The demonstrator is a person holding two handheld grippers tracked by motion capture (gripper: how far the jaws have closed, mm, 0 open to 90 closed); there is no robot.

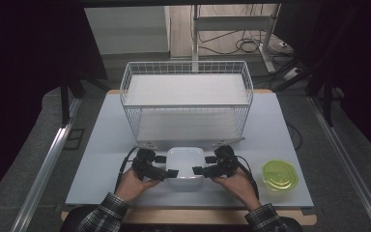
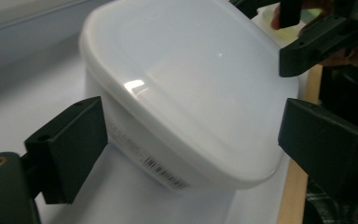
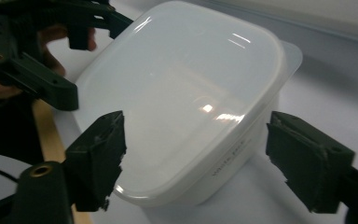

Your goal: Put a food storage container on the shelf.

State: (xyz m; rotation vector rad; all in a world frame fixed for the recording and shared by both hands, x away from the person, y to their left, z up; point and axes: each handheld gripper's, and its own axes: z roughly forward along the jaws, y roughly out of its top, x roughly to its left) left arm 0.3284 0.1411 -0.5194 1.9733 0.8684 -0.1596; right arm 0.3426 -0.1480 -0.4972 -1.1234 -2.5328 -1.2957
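1. Worktop [image 1: 101,159]: pale grey-blue, wooden strip along the near edge. Big white wire basket [image 1: 187,99] sitting toward the far side, well behind the action.
2. White lidded container [image 1: 185,166]: near edge of the worktop, centred, just in front of the basket. Rounded-square shape, glossy translucent lid with a small tab at one corner, barcode sticker on one side wall, faint print on another. Lid looks seated all round, though hard to be sure.
3. Green round lid or dish [image 1: 279,174]: off to the right, well apart from the container, not involved.
4. Left gripper [image 2: 193,140]: jaws spread wide either side of a container corner, pads clear of the plastic, nothing held.
5. Right gripper [image 3: 193,158]: same deal from the other side, jaws straddling a corner with a gap on both pads, nothing gripped yet.
6. What could go wrong, guessing here:
   - Slick rounded corners plus a glossy lid = easy to slip out if squeezed on the curve rather than a flat wall.
   - Thin walls, so a hard pinch could flex the box and pop the lid.
   - Uneven pressure from the two sides could skid or spin it toward the near edge, which is pretty close.
   - Catching the lid rim alone could lift just the lid.
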